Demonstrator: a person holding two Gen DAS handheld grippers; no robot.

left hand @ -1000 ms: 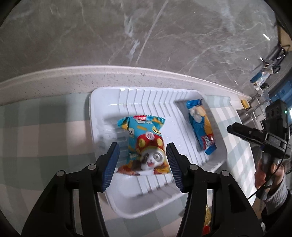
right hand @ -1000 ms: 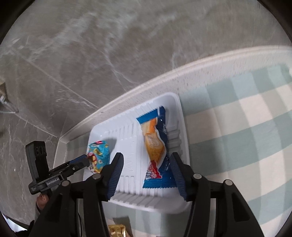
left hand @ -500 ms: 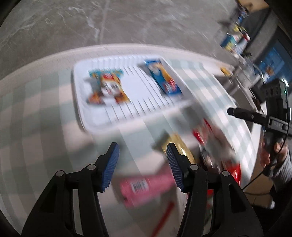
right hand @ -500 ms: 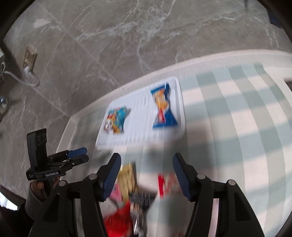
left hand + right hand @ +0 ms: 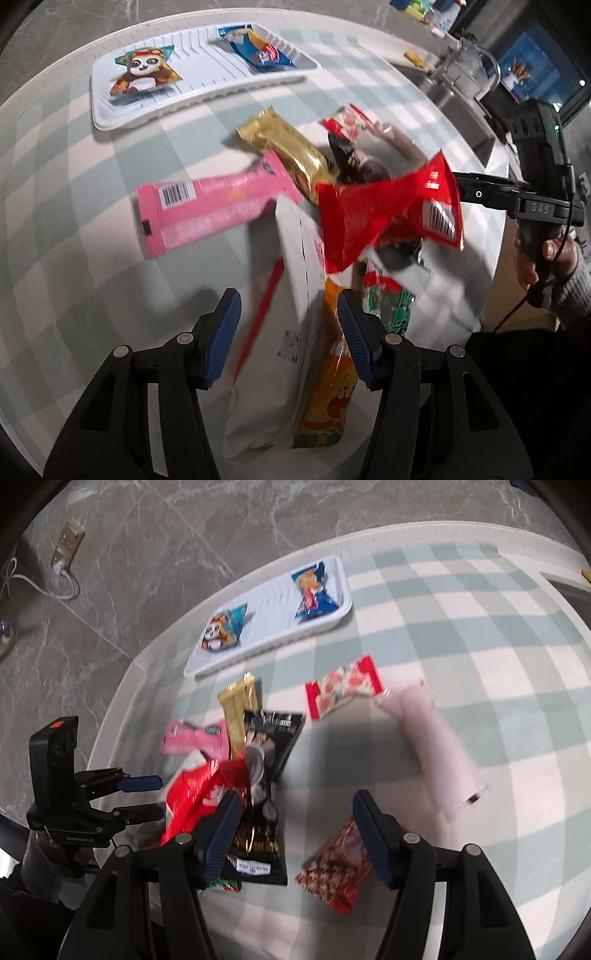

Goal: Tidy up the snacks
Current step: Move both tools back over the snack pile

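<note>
A white tray (image 5: 110,114) at the far edge holds a panda snack (image 5: 142,72) and a blue snack (image 5: 258,50). Nearer lies a loose heap: gold bar (image 5: 288,147), pink packet (image 5: 210,206), red bag (image 5: 376,218), white packet (image 5: 299,266), orange packet (image 5: 332,402). My left gripper (image 5: 286,299) hangs open above the white packet, gripping nothing. My right gripper (image 5: 295,799) hovers over the cloth between a black packet (image 5: 269,775) and a red patterned packet (image 5: 340,864); its jaws are opening and press on nothing.
The table wears a green-and-white checked cloth (image 5: 461,627). A red-and-white packet (image 5: 343,686) and a pale pink packet (image 5: 432,746) lie apart on the right. A hand (image 5: 543,262) holds the other gripper at the table's right edge. Grey marble floor lies beyond.
Both grippers have drawn back from the tray, leaving the panda snack and the blue snack in it, and now hover over the snack heap. The right jaws stand wider.
</note>
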